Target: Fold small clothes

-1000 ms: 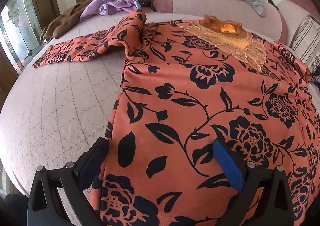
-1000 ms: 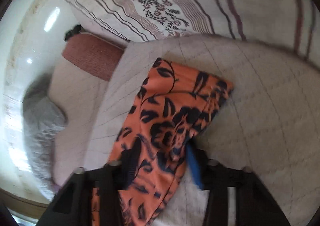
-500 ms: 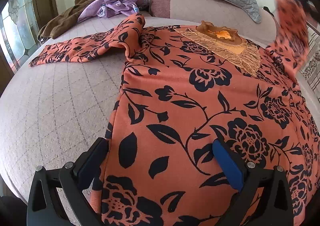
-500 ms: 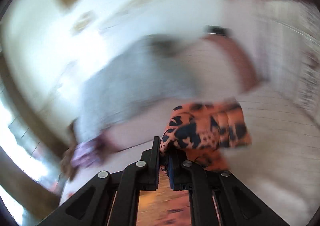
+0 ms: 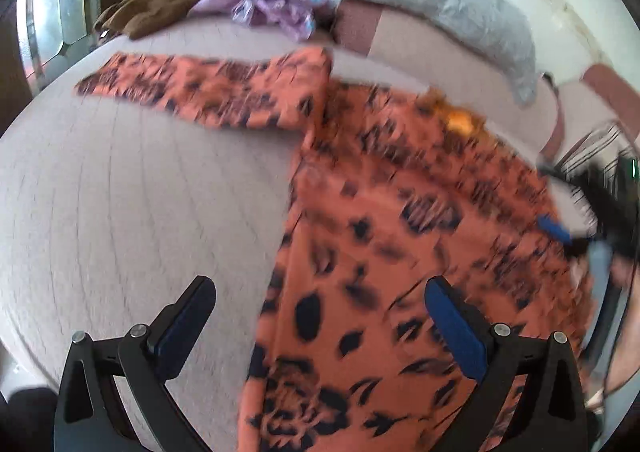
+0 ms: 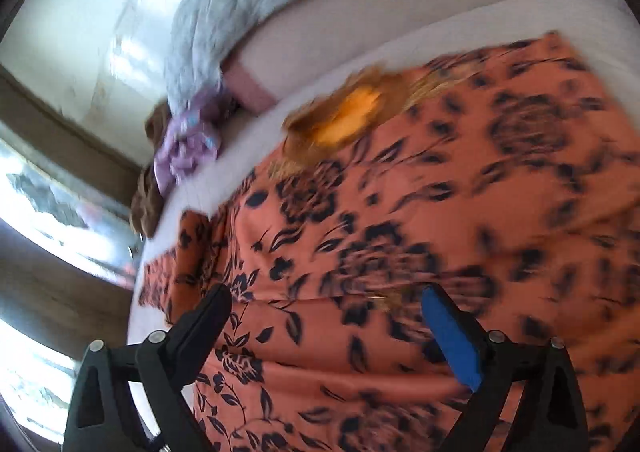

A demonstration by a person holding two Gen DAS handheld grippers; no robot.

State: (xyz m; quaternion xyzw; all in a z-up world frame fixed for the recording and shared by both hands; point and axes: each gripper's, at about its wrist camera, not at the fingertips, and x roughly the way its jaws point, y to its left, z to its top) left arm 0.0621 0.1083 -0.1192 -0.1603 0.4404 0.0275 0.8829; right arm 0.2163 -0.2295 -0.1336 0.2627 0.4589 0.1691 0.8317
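The orange shirt [image 6: 420, 212] lies flat on the bed under the right gripper [image 6: 326, 316] (jaws opening, holding nothing).

Floral top [image 5: 384, 236] flat on bed [image 5: 120, 212], clothes pile [image 5: 224, 8] behind it

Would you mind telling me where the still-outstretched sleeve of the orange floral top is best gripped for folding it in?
Grip the sleeve at its free cuff end, coming from the window side with the left gripper, whose jaws stand open. That end lies flat and single-layered on the bed, clear of the top's body.
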